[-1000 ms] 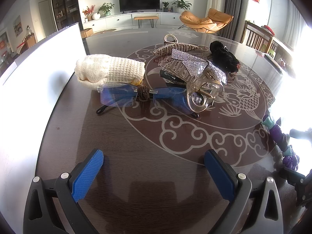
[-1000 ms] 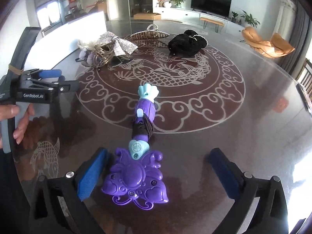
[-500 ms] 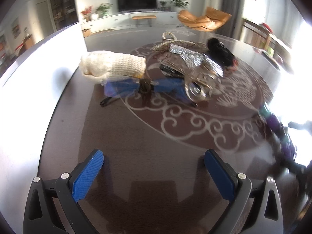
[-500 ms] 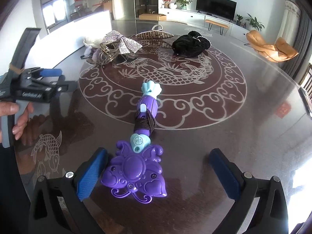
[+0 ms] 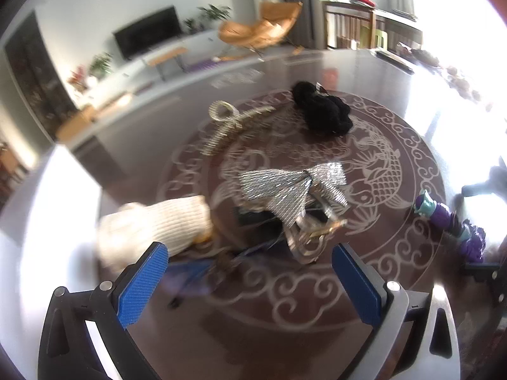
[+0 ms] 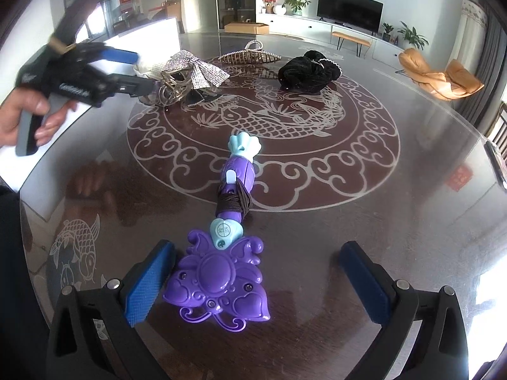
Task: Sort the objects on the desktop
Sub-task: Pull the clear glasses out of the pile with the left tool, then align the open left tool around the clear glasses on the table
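Between the spread fingers of the left gripper [image 5: 250,280], now pushed in close, lies the pile: blue glasses [image 5: 196,274], clear claw clip [image 5: 312,237], silver bow [image 5: 291,188]. A pick looks imminent. The right gripper [image 6: 255,277], also open, flanks the purple wand [image 6: 221,275].

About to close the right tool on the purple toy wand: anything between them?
Nothing visible. The right tool is open, and the purple toy wand already lies between its fingers, closer to the left finger.
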Demonstrator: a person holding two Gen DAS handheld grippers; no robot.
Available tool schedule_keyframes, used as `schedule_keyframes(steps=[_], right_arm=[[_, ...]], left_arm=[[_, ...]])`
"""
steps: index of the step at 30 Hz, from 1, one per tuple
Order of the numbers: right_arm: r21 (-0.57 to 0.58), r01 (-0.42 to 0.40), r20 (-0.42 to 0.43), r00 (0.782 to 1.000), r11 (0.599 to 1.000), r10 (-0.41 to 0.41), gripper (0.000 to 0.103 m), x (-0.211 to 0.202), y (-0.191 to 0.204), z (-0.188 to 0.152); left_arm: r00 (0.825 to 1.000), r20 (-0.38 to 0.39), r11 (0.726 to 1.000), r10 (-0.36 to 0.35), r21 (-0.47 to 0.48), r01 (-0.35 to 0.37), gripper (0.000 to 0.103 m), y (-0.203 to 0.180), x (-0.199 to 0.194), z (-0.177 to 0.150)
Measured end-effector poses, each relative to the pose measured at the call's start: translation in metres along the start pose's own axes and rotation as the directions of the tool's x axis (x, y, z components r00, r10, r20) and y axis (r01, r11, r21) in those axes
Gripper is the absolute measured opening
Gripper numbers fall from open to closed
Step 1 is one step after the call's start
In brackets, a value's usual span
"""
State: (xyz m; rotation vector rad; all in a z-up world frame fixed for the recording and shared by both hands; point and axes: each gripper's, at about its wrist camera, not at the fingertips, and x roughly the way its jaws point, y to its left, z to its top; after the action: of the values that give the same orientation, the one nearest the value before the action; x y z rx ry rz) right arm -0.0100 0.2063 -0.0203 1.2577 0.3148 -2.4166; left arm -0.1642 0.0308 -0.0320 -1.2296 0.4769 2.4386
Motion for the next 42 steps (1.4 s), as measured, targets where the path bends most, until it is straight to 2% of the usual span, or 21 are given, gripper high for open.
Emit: schedule_keyframes(steps=[3, 5, 8, 10, 11, 12, 15, 16, 18, 19, 21, 24, 25, 27, 30, 34, 39, 42], right_arm=[[0.0, 0.0, 0.001, 1.0, 1.0, 0.0, 0.103, 0.0, 0.0, 0.0], [0.0, 0.0, 0.001, 1.0, 1.0, 0.0, 0.103, 0.0, 0.0, 0.0], [0.0, 0.0, 0.001, 1.0, 1.0, 0.0, 0.103, 0.0, 0.0, 0.0], [0.002, -0.002, 0.002, 1.0, 1.0, 0.002, 0.103, 0.0, 0.0, 0.0], [0.007, 0.0, 0.002, 1.0, 1.0, 0.0, 0.103, 0.0, -0.001, 0.0], [0.019, 0.006, 0.003, 1.0, 1.0, -0.006, 0.103, -0.001, -0.002, 0.0], [0.038, -0.002, 0.01, 1.0, 0.999, 0.002, 0.103, -0.002, -0.005, 0.0], [0.039, -0.002, 0.011, 1.0, 0.999, 0.002, 0.103, -0.002, -0.006, 0.0], [0.035, 0.003, 0.008, 1.0, 0.999, -0.003, 0.103, -0.001, -0.005, 0.0], [0.032, 0.007, 0.006, 1.0, 0.999, -0.007, 0.103, -0.001, -0.004, 0.0], [0.024, 0.02, 0.002, 1.0, 1.0, -0.02, 0.103, 0.0, -0.003, 0.0], [0.032, 0.018, 0.003, 1.0, 0.999, -0.018, 0.103, 0.0, -0.004, 0.0], [0.033, 0.017, 0.004, 1.0, 0.999, -0.017, 0.103, 0.0, -0.005, 0.0], [0.031, 0.019, 0.003, 1.0, 0.999, -0.02, 0.103, 0.0, -0.005, 0.0], [0.029, 0.021, 0.002, 1.0, 0.999, -0.021, 0.103, 0.0, -0.004, 0.001], [0.029, 0.021, 0.002, 1.0, 0.999, -0.021, 0.103, 0.0, -0.004, 0.0], [0.028, 0.021, 0.002, 1.0, 0.999, -0.021, 0.103, 0.0, -0.003, 0.0], [0.028, 0.022, 0.002, 1.0, 0.999, -0.022, 0.103, 0.0, -0.003, 0.001]], left_arm=[[0.996, -0.064, 0.998, -0.059, -0.006, 0.058, 0.103, -0.002, 0.02, 0.0], [0.98, -0.108, 0.986, -0.165, -0.053, 0.16, 0.103, 0.0, 0.022, -0.006], [0.931, -0.118, 0.935, -0.345, -0.135, 0.329, 0.103, 0.002, 0.007, -0.023], [0.878, -0.121, 0.881, -0.463, -0.169, 0.442, 0.103, -0.001, -0.008, -0.037], [0.86, -0.118, 0.864, -0.496, -0.17, 0.474, 0.103, -0.003, -0.015, -0.042], [0.862, -0.107, 0.864, -0.496, -0.16, 0.477, 0.103, -0.006, -0.023, -0.045], [0.917, -0.053, 0.909, -0.396, -0.165, 0.383, 0.103, -0.003, -0.035, -0.041], [0.927, -0.041, 0.913, -0.374, -0.194, 0.36, 0.103, -0.001, -0.033, -0.038], [0.937, -0.044, 0.916, -0.348, -0.227, 0.33, 0.103, -0.001, -0.025, -0.034], [0.948, -0.054, 0.929, -0.314, -0.222, 0.295, 0.103, -0.006, -0.02, -0.034], [0.97, -0.068, 0.957, -0.234, -0.19, 0.217, 0.103, -0.013, -0.012, -0.038], [0.984, -0.107, 0.983, -0.142, -0.134, 0.128, 0.103, -0.026, -0.002, -0.049], [0.992, -0.091, 0.992, -0.088, -0.098, 0.079, 0.103, -0.031, -0.002, -0.053], [0.995, -0.058, 0.99, -0.086, -0.114, 0.078, 0.103, -0.033, -0.002, -0.054], [0.999, 0.005, 0.985, -0.039, -0.169, 0.039, 0.103, -0.026, -0.001, -0.056], [1.0, 0.009, 0.98, -0.013, -0.196, 0.015, 0.103, -0.025, -0.003, -0.057], [0.999, -0.004, 0.956, 0.045, -0.291, -0.044, 0.103, -0.014, -0.007, -0.065], [0.999, -0.007, 0.954, 0.053, -0.295, -0.053, 0.103, -0.013, -0.005, -0.065]])
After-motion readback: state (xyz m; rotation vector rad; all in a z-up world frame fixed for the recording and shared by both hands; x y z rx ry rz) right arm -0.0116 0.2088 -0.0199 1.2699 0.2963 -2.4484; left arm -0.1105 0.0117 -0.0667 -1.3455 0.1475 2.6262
